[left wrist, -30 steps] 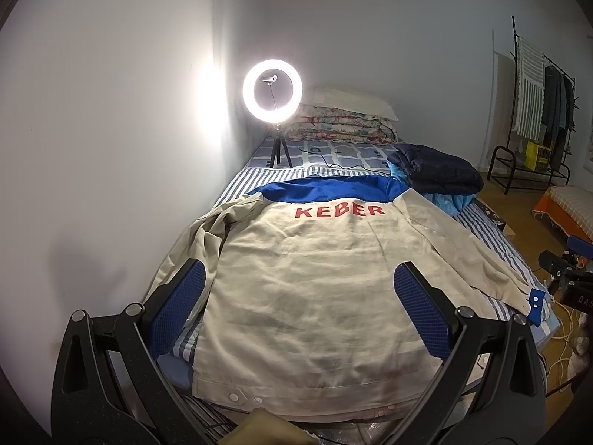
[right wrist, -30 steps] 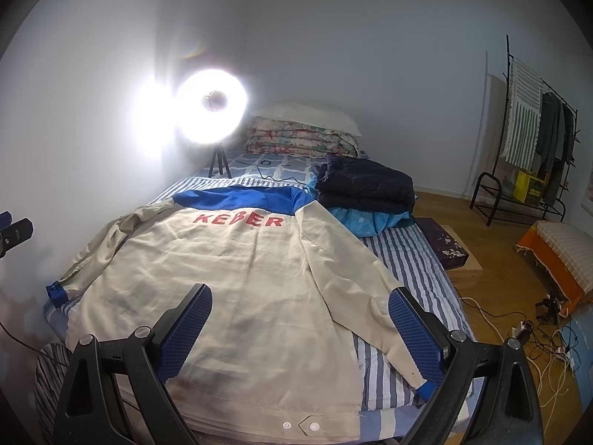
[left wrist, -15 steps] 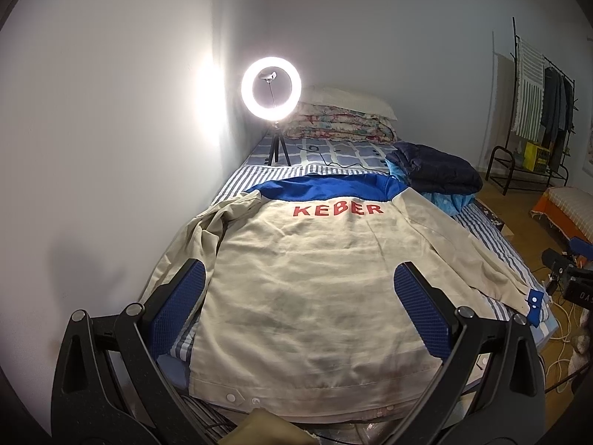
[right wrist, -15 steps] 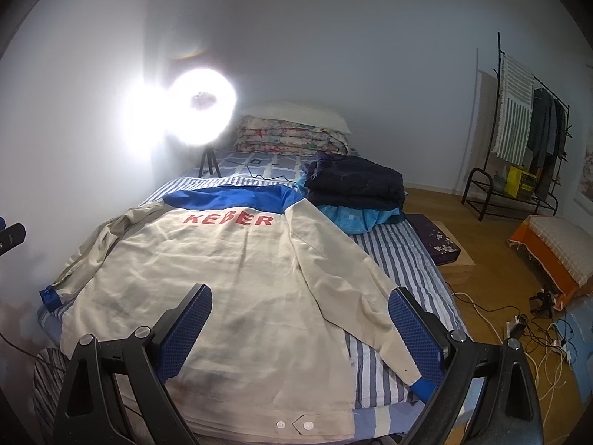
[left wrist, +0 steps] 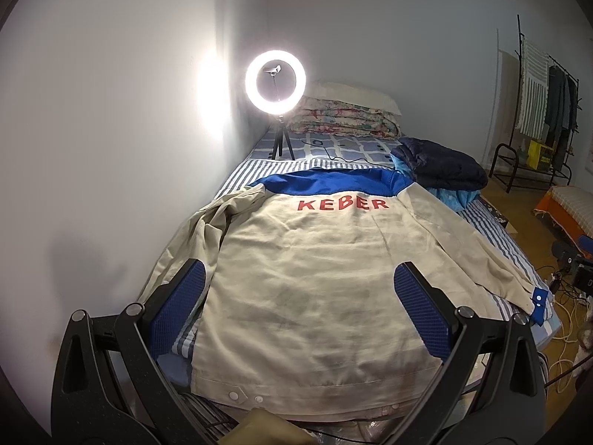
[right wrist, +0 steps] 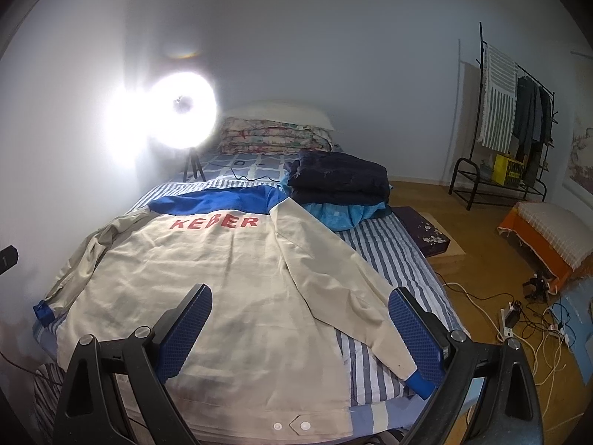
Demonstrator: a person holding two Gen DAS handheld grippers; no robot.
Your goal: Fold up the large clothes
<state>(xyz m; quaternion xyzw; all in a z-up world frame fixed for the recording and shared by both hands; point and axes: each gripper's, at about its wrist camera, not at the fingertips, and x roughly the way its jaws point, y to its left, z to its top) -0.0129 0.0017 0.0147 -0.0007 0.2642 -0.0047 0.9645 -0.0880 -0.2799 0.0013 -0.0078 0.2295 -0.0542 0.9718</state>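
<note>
Beige jacket lies back-up on the striped bed, collar at 12 o'clock, hem at 6, red KEBER lettering below the blue yoke.

Left gripper and right gripper: jaws spread wide, grasping nothing, poised above the hem.

Change over the last second: slight. The right view has swung toward 3 o'clock, bringing the blue-cuffed right sleeve beside its right finger. The left view has barely shifted. Jacket undisturbed.

Reading: folding not started; a sleeve grasp looks likely next.

Folded dark garments at 1 o'clock; ring light at 11.
</note>
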